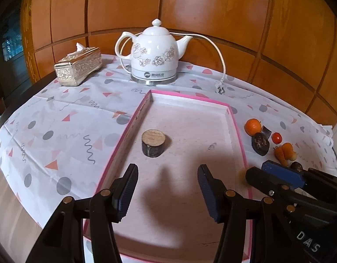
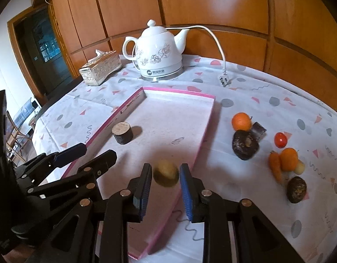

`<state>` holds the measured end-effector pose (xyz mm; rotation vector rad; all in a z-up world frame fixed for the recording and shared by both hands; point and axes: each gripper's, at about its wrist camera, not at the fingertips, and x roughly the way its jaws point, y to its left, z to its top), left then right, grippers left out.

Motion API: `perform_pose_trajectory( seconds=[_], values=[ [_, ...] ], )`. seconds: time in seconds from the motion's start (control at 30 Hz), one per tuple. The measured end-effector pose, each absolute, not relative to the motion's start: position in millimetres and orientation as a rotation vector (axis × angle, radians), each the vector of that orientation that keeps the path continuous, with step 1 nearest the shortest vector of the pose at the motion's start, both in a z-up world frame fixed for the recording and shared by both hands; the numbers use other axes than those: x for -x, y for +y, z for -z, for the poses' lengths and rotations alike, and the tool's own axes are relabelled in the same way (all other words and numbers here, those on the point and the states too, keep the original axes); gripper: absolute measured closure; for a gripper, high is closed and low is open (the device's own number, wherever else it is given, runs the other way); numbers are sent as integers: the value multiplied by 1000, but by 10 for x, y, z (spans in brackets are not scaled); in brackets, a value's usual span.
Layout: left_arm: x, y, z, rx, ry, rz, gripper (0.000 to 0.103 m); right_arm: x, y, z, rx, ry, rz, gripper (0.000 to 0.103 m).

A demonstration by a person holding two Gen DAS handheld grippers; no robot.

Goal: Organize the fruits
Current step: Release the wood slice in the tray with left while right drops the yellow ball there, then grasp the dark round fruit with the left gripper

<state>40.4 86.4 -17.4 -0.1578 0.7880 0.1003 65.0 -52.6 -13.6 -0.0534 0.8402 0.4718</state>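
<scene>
- Light: warm, fairly bright; glare on wood panels (image 1: pixel 190 4).
- Shadows: soft, on tray (image 1: pixel 186 118).
- Blur: yellowish fruit (image 2: pixel 166 173).
- Edges: fisheye-bent, dark corners.

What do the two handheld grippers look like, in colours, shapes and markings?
The left gripper and the right gripper look alike: black plastic linkage bars joined by round brass-coloured pins, each ending in two flat fingers. The fingers carry dark blue ribbed pads. White letters "DAS" mark the right gripper's body in the left wrist view. No cables or sleeves show.
</scene>
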Motion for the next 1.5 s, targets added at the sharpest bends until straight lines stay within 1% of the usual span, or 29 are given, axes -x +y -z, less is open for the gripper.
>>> perform_pose_trajectory(
  seconds=[0.07,0.13,0.37,0.47,0.73,0.93,1.2,1.5],
  values=[
    [-399,889,195,163,795,-105,46,-640,-516,148,41,842,-467,72],
    [-396,896,210,164,798,-107,46,-623,-520,160,42,844,-462,67],
    [-386,827,199,169,795,-77,45,-443,-752,140,18,797,-368,67],
    [-391,723,177,152,791,-48,43,-352,-1002,154,-8,779,-283,67],
    [-401,354,106,89,788,74,43,-347,-1628,266,-88,811,-90,66],
    [-447,113,45,58,792,151,43,-342,-1887,299,-111,815,-29,66],
    [-664,-230,24,19,810,261,43,-337,-2079,298,-127,808,23,66],
    [-1115,-561,129,-22,868,322,43,-318,-2325,300,-163,805,83,66]
  ],
)
